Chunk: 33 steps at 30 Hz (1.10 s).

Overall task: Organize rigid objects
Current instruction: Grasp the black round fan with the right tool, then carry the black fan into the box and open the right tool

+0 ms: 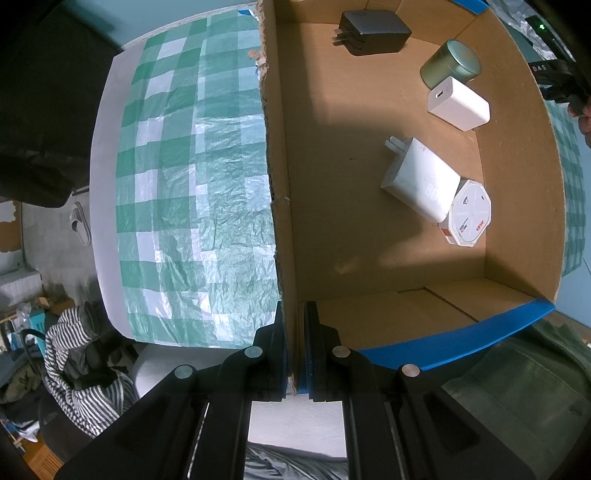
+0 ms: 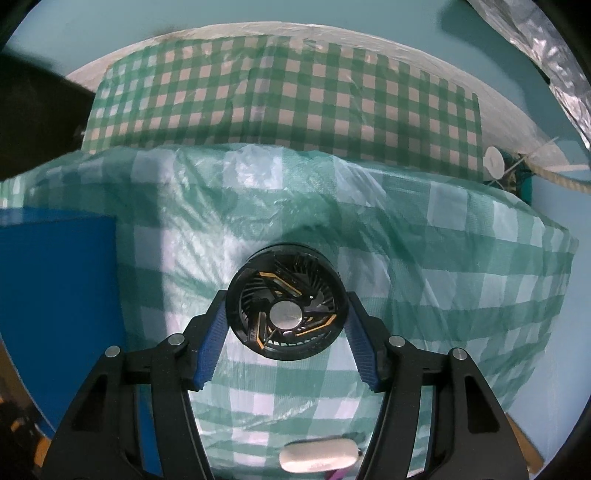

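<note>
Two hand-held grippers: we log both, one per wrist view.
Left hand-held gripper (image 1: 295, 347): we see its jaws pressed onto the side wall of the cardboard box (image 1: 282, 236), one finger outside, one inside, near the box's blue-taped corner.
Right hand-held gripper (image 2: 287, 325): we see its blue pads (image 2: 211, 345) pinching a small round black fan (image 2: 287, 317), one pad on each side of the housing.
Fan: held above the checked cloth (image 2: 443, 266), grille and silver hub facing the camera, orange accents on the blades.
Box contents: we count five things on the cardboard floor.
Black charger (image 1: 373, 31): far end of the box, prongs pointing left.
Green tin (image 1: 452, 62): lying on its side near the right wall, just beside the small white charger (image 1: 460, 103).
Large white charger (image 1: 419, 177): prongs toward the upper left, its lower corner touching the white octagonal box (image 1: 469, 212).
Octagonal box: red print on its lid; we cannot read it.
Worktop: covered by green-and-white checked plastic cloth, wrinkled; the box stands on it.
White oval thing (image 2: 318, 458): on the cloth below the right hand-held gripper; we cannot tell what it is.
Blue panel (image 2: 55, 280): left edge of the right wrist view, upright.
</note>
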Motion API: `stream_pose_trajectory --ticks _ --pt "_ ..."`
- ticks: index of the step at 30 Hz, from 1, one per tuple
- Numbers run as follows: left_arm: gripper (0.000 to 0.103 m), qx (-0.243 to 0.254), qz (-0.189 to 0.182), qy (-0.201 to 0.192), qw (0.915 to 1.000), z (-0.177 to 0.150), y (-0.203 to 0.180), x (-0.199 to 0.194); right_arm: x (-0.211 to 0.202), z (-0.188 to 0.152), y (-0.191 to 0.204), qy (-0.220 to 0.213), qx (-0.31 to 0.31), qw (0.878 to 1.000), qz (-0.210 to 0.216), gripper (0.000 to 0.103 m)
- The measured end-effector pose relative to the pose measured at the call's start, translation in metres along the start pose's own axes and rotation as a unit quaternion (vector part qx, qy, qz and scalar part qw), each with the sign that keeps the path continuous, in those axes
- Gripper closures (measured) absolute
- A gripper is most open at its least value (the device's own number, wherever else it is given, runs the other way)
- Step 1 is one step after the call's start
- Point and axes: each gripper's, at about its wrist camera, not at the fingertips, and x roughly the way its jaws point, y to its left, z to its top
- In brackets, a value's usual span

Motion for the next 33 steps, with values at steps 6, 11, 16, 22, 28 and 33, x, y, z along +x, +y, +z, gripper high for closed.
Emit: stream_pose_trajectory --ticks 6,11,16,22,28,33 --pt "0.096 0.0 -0.001 -0.001 1.0 0.001 0.001 0.001 -0.016 -0.008 0.01 0.001 -0.033 0.999 0.001 0.042" --pt "0.096 0.0 -0.001 -0.002 1.0 0.002 0.001 0.001 -0.037 -0.018 0.022 -0.004 -0.063 0.998 0.004 0.042" --pt "0.096 -0.001 -0.001 -0.003 1.0 0.002 0.001 0.001 -0.061 -0.029 0.037 -0.014 -0.101 0.995 0.01 0.042" --pt "0.096 0.0 -0.001 -0.003 1.0 0.003 0.001 0.001 -0.092 -0.043 0.06 -0.03 -0.146 0.989 0.023 0.042" --pt "0.096 -0.001 -0.001 -0.004 1.0 0.003 0.002 0.001 -0.117 -0.057 0.089 -0.045 -0.188 0.98 0.035 0.042" --pt "0.096 -0.001 -0.001 -0.004 1.0 0.003 0.002 0.001 -0.126 -0.067 0.115 -0.049 -0.226 0.972 0.036 0.042"
